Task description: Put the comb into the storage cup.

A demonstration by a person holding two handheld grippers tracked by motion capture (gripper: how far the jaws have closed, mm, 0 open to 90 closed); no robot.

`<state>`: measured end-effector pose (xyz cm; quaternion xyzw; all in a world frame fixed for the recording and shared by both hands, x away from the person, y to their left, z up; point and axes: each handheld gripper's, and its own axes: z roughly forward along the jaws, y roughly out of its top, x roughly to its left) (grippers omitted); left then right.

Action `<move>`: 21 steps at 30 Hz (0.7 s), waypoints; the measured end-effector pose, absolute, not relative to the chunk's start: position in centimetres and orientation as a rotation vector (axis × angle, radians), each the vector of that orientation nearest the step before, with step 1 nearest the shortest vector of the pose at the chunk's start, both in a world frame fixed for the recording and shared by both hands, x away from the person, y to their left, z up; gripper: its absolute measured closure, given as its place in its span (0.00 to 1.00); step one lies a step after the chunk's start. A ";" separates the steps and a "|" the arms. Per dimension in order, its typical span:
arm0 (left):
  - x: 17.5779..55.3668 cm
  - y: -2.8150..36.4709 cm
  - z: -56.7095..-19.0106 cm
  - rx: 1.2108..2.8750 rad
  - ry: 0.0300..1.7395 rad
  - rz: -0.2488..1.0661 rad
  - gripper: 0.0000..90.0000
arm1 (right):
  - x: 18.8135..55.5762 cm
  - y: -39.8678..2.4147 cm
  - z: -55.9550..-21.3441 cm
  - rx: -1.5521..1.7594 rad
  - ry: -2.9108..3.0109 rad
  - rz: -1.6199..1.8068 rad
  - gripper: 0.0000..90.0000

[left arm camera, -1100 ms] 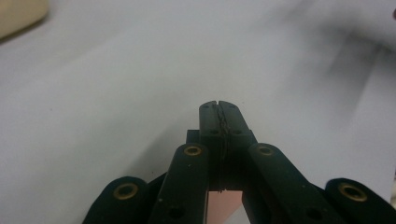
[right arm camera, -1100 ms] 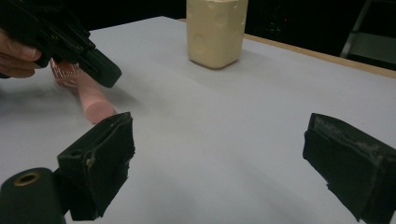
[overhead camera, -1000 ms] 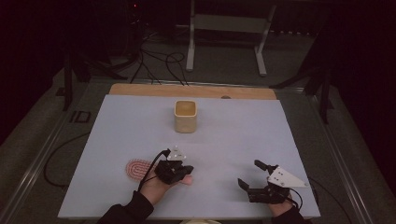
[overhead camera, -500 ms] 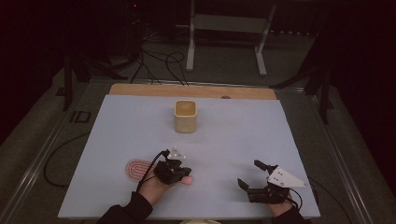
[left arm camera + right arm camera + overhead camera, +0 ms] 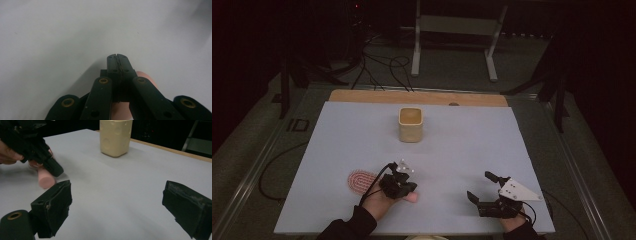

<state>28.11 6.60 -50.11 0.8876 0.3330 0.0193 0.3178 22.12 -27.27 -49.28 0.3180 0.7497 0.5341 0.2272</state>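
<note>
From the high view, your left gripper (image 5: 404, 187) sits at the near left of the white table (image 5: 462, 150), lying over the handle of a pink hairbrush (image 5: 362, 181) whose oval head rests on the table to its left, while the rounded handle end pokes out to its right. Your right gripper (image 5: 482, 192) rests at the near right, well apart from the brush, with its jaws spread wide and nothing between them. A cream square cup (image 5: 411, 124) stands upright toward the far middle of the table; its inside looks bare from above, though the light is dim.

In the left gripper view, your left gripper (image 5: 117, 58) has its jaws pressed together, tip against tip. The pink hairbrush (image 5: 147, 77) handle peeks out beneath and just right of the jaws; whether the pads actually pinch it you cannot tell from here.

In the right gripper view, your right gripper (image 5: 117, 205) stands wide open over bare table. It shows what the others do not: the left gripper (image 5: 53, 168) lying along the top of the hairbrush (image 5: 46, 178) handle, touching it, and round dimples in the side of the cup (image 5: 115, 136), whose inside is hidden from this low angle.
</note>
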 end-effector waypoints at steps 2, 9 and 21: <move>27.7 6.7 -50.1 2.348 0.864 0.050 1.00 | 22.1 -27.3 -49.2 0.872 2.064 1.469 0.10; 26.1 8.2 -49.9 2.399 0.850 0.041 1.00 | 22.1 -27.2 -49.2 0.871 2.065 1.470 0.10; 24.4 11.1 -49.2 2.453 0.850 0.014 1.00 | 22.1 -27.1 -49.3 0.879 2.069 1.467 0.10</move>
